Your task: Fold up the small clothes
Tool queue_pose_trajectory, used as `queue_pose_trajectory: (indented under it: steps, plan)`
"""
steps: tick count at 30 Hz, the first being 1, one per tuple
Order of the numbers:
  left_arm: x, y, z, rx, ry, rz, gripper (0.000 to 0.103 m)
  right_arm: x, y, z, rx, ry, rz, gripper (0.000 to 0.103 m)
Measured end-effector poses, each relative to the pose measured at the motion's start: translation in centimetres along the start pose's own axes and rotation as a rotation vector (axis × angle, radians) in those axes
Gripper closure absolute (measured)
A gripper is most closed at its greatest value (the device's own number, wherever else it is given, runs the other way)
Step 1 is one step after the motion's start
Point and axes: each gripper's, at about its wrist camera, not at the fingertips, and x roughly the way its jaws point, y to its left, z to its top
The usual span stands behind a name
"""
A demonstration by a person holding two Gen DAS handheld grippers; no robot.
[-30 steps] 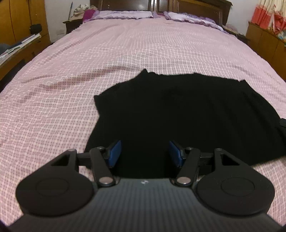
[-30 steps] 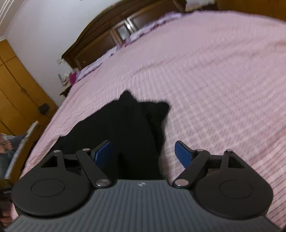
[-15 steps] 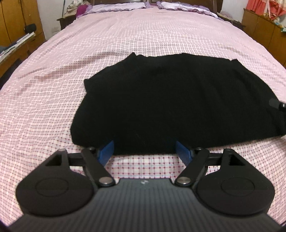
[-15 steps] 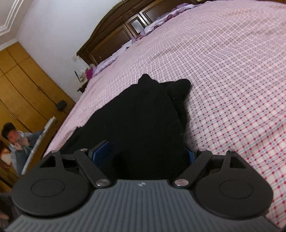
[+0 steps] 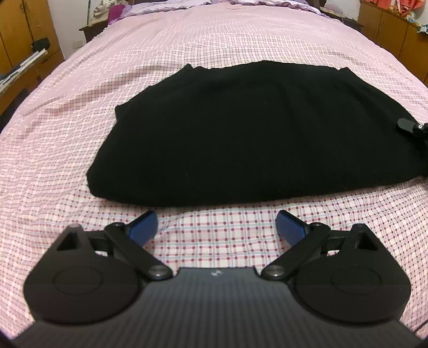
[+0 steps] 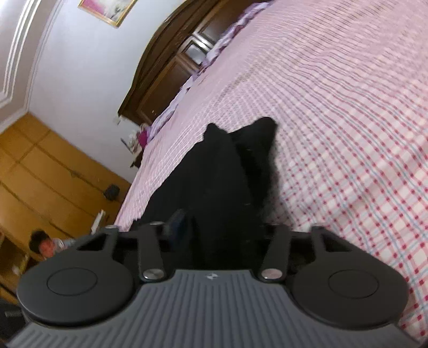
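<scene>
A black garment (image 5: 254,133) lies folded flat across the pink checked bedspread (image 5: 214,48). In the left wrist view my left gripper (image 5: 216,226) stands open just short of the garment's near edge, over bare bedspread, with nothing between its blue pads (image 5: 144,224). My right gripper (image 6: 222,227) is shut on the garment's right end; black cloth (image 6: 214,187) bunches up between its fingers and hides the right pad. A part of the right gripper (image 5: 412,128) shows at the garment's right edge in the left wrist view.
Pillows (image 5: 187,4) and a dark wooden headboard (image 6: 165,72) are at the far end of the bed. Wooden cabinets (image 5: 24,42) stand to the left and a sideboard (image 5: 396,29) to the right. A person (image 6: 45,243) sits low at the left.
My left gripper drew back off the garment onto bare bedspread and opened wider. My right gripper closed on the garment's right end and tilted.
</scene>
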Motion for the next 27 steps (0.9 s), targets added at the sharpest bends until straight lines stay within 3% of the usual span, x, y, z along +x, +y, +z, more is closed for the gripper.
queue_pose_trajectory:
  steps: [1,4,13,27]
  plan:
    - [-0.1,0.0,0.0,0.001,0.002,-0.001,0.006,0.0,-0.4,0.0,0.026,-0.002,0.005,0.071]
    - [-0.3,0.1,-0.1,0.001,0.008,-0.003,0.006,-0.2,-0.9,0.0,0.050,-0.015,0.020,0.076]
    - [-1.2,1.2,0.3,-0.016,0.024,0.012,0.006,-0.6,1.6,0.7,-0.012,-0.050,0.033,0.078]
    - [-2.5,5.0,2.5,-0.037,0.009,0.044,0.006,0.0,11.0,2.2,-0.223,-0.053,0.084,0.080]
